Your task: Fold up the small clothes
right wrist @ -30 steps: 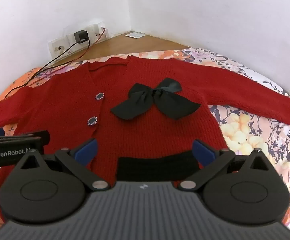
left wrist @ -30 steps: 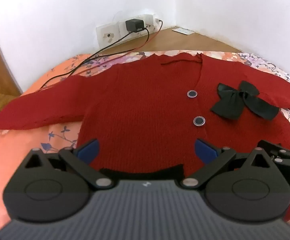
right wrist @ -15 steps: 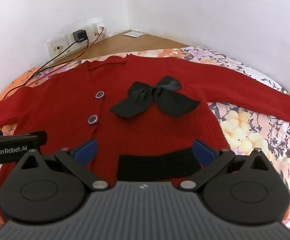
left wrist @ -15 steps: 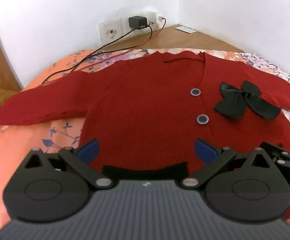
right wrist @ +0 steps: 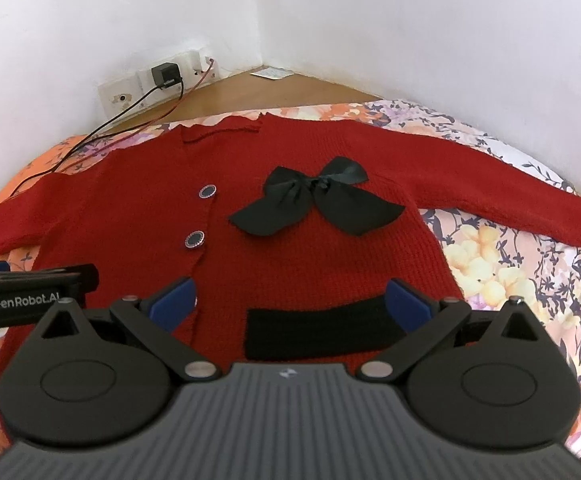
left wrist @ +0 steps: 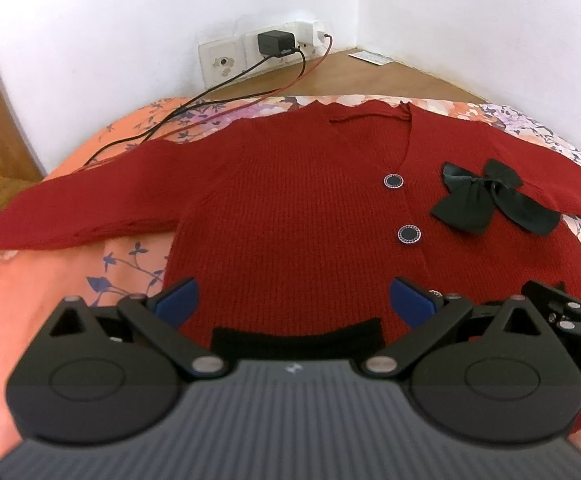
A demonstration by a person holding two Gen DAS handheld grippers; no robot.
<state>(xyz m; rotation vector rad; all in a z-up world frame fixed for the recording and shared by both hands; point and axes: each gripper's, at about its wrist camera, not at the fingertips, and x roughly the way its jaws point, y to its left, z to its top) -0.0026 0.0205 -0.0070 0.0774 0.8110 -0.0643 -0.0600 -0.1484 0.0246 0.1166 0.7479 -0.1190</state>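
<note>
Cardigan (left wrist: 290,216) is laid out flat, face up on the floral bedspread (right wrist: 510,264) with sleeves spread, so both the left gripper (left wrist: 294,300) and right gripper (right wrist: 288,300) hover at its hem, jaws spread wide, holding nothing, probably lining up a first fold.

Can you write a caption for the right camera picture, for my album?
Open right gripper hovers over a flat red cardigan with a black bow.

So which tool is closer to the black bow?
The right tool. It hangs over the red cardigan just below the black bow. The left tool sits farther off, beyond the buttons from it.
</note>
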